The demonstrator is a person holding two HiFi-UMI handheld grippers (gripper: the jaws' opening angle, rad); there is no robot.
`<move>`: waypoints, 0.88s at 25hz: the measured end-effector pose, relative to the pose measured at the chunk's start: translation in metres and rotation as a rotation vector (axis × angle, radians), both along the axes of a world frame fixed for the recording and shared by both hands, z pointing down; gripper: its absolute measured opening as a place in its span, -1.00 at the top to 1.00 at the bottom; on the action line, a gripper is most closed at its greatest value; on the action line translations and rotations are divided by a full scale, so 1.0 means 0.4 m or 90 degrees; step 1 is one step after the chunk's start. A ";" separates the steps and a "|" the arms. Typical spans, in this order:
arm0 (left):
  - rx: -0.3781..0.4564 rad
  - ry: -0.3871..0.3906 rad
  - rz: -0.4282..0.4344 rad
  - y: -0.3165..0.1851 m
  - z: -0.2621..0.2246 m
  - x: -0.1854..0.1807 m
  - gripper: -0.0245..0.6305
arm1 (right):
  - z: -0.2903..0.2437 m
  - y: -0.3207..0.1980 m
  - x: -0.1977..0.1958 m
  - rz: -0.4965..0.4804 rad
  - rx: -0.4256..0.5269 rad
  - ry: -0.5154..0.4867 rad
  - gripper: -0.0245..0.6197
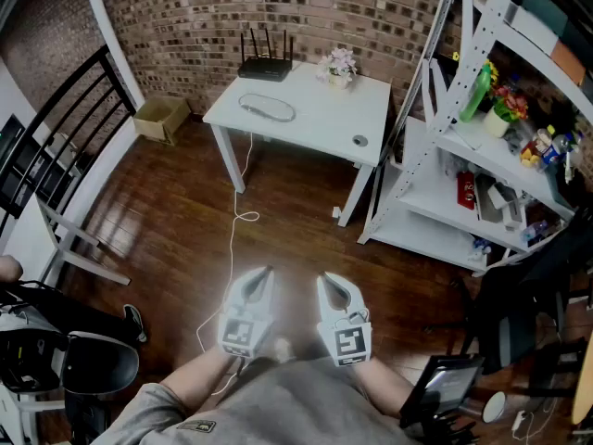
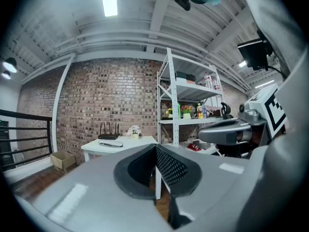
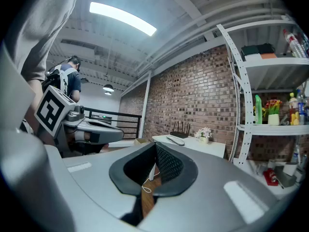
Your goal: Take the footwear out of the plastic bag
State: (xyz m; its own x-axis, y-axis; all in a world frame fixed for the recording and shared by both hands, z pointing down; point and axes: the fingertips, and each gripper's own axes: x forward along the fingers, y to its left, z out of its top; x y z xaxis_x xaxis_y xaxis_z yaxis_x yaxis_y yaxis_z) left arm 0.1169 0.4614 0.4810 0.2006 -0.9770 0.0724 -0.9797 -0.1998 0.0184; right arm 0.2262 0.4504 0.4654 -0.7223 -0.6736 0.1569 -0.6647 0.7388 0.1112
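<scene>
Dark brown wooden floor (image 1: 167, 239) fills the middle of the head view. Over it, at lower centre, the left gripper (image 1: 266, 274) and right gripper (image 1: 325, 281) are held side by side, near each other but apart, each with its jaws pressed together on nothing. Both gripper views show the black pads (image 2: 170, 167) meeting at the tips. At upper centre a white table (image 1: 324, 123) stands against the brick wall (image 1: 185, 17), well apart from both tools. On it lies a flat, pale packet (image 1: 267, 108), just in front of a black router (image 1: 265, 66); what it holds is too small to tell. A white shelving rack (image 1: 435, 109) stands to the table's right.
</scene>
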 end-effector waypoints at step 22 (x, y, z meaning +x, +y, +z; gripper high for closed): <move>0.012 -0.009 -0.042 -0.443 -0.063 -0.101 0.93 | -0.025 -0.466 -0.094 -0.017 0.040 -0.024 0.88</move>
